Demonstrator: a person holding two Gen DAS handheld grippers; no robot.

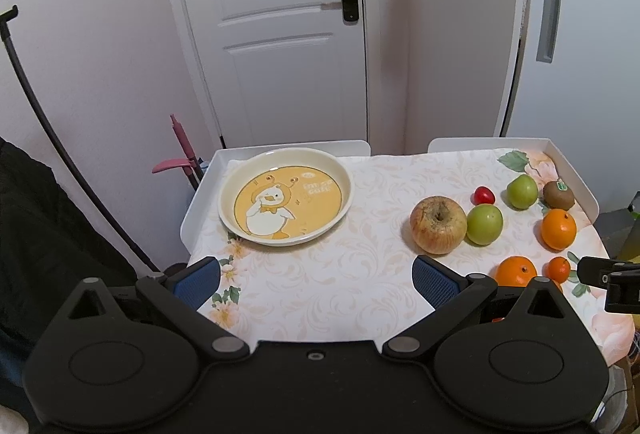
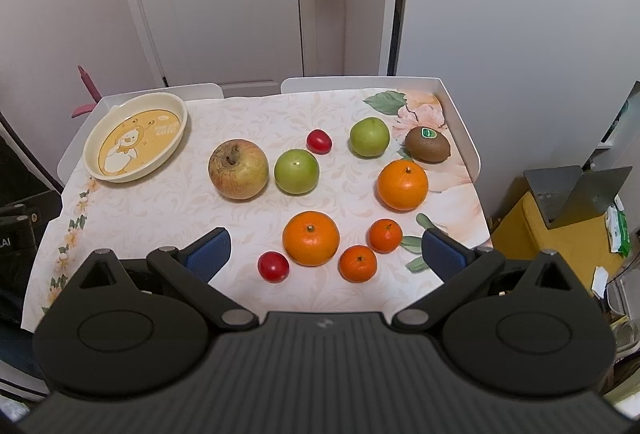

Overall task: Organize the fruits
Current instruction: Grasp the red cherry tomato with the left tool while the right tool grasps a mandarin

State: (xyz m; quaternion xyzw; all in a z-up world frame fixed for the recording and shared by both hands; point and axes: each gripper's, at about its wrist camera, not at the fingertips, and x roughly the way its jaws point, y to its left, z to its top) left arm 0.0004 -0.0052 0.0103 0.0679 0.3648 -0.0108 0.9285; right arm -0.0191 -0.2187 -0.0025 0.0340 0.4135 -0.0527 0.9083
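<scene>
Start of sorting: round cream duck-print plate at upper left bare, left gripper and right gripper both spread and empty, so the next move calls for closing on the nearest large orange.

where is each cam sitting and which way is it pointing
Left wrist: rides on the left gripper at the table's near left, facing forward over the empty plate toward the door; its own open blue-padded fingers show, and part of the right gripper pokes in at the right edge.
Right wrist: rides on the right gripper at the near right, looking down over the fruit, the kiwi far right; its open fingers show.
Shared: plate, apple, oranges, door.
</scene>
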